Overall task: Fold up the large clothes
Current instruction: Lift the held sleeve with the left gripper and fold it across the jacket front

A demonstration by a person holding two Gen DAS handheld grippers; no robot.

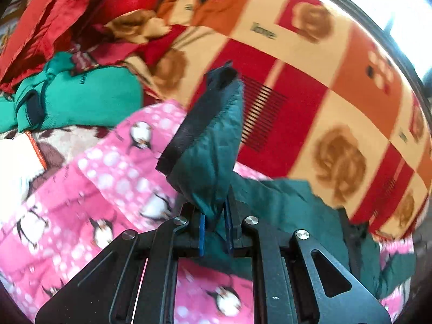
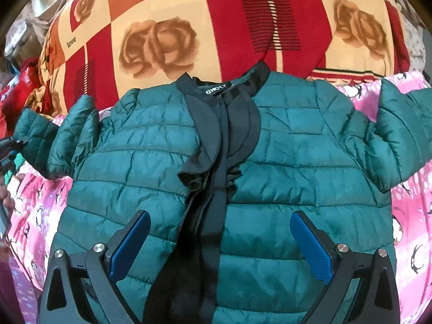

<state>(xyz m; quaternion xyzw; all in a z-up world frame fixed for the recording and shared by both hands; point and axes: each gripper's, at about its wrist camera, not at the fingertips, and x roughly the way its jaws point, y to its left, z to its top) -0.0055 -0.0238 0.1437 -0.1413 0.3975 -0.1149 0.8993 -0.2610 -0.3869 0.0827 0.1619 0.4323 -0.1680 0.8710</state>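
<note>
My left gripper (image 1: 215, 230) pinching teal jacket (image 2: 216, 162) sleeve cuff, frame center. My right gripper (image 2: 220, 240) spread wide above jacket's hem; jacket flat on pink penguin blanket (image 2: 410, 205), mid-frame, collar twd top.

The jacket (image 2: 283, 162) hem runs off the bottom edge; the left wrist view is motion-blurred, smearing the blanket (image 1: 310, 94) print.
</note>
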